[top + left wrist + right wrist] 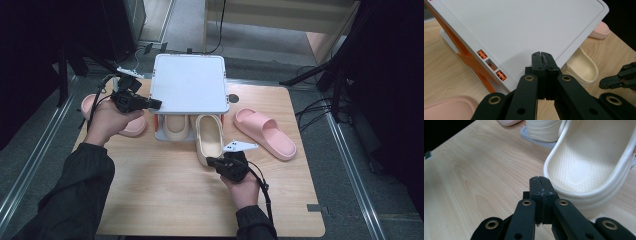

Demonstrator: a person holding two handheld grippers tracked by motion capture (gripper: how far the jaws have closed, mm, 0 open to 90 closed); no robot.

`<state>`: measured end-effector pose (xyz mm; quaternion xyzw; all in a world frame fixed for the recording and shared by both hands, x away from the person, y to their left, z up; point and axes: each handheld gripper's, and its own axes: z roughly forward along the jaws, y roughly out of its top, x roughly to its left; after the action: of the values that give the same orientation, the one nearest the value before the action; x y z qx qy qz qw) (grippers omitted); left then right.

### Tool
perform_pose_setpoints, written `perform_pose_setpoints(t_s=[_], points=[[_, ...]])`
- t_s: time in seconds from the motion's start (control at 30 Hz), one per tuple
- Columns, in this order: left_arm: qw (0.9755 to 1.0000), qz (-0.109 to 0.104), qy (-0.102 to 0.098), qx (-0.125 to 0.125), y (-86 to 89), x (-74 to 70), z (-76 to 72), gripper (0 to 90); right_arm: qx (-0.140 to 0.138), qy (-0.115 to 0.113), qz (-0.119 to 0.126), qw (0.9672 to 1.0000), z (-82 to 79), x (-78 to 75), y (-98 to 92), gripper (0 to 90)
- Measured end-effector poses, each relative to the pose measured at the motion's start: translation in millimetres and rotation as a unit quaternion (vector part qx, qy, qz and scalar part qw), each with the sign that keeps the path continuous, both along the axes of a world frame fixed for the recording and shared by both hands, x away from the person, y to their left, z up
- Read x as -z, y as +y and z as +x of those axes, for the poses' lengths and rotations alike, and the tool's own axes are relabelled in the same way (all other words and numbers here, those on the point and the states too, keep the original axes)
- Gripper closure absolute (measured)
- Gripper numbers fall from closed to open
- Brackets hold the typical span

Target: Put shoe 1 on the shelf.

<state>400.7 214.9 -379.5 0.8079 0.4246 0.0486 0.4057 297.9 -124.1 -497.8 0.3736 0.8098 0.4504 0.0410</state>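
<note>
We are working at a wooden table (165,195) that is carrying everything else. Near its far edge a white shoe rack (189,82) with orange side supports (467,58) is standing, its flat top shelf facing up. To the right of the rack a pink slipper (264,132) is lying on the table by itself, and at the rack's left a second pink slipper (134,126) is lying partly behind our left hand (107,122). One cream slipper (177,126) is sitting under the shelf on the rack's lower level, and beside it the other cream slipper (209,140) is lying with its toe end under the shelf and its heel sticking out toward us onto the table. We are holding the left gripper (156,103) at the left edge of the shelf, its tip just over the shelf's rim; in the left gripper view its jaws are pressed fully together above the white surface with nothing between them, and whether they are touching the shelf we cannot tell. We are holding the right gripper (210,161) just at the heel of the protruding cream slipper; in the right gripper view its jaws are likewise closed tight and empty, their tip sitting against or just short of the slipper's heel rim (564,191).
</note>
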Motion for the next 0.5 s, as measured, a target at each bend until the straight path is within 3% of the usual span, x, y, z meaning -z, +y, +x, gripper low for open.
perform_pose_setpoints(t_s=[0.17,0.33,0.5], points=[[1.0,0.001,0.0,0.0,0.0,-0.1,0.0,89.7,-0.008,-0.006,-0.008,0.9999,-1.3,2.3,-10.0,90.0],[1.0,0.0,0.004,0.0,0.1,-0.3,0.5,89.7,0.0,0.011,-0.027,0.9996,4.2,11.2,-14.4,90.0],[1.0,0.001,0.003,-0.001,-0.4,-0.6,0.4,89.7,0.005,0.017,-0.016,0.9997,16.9,12.5,-8.0,90.0]])
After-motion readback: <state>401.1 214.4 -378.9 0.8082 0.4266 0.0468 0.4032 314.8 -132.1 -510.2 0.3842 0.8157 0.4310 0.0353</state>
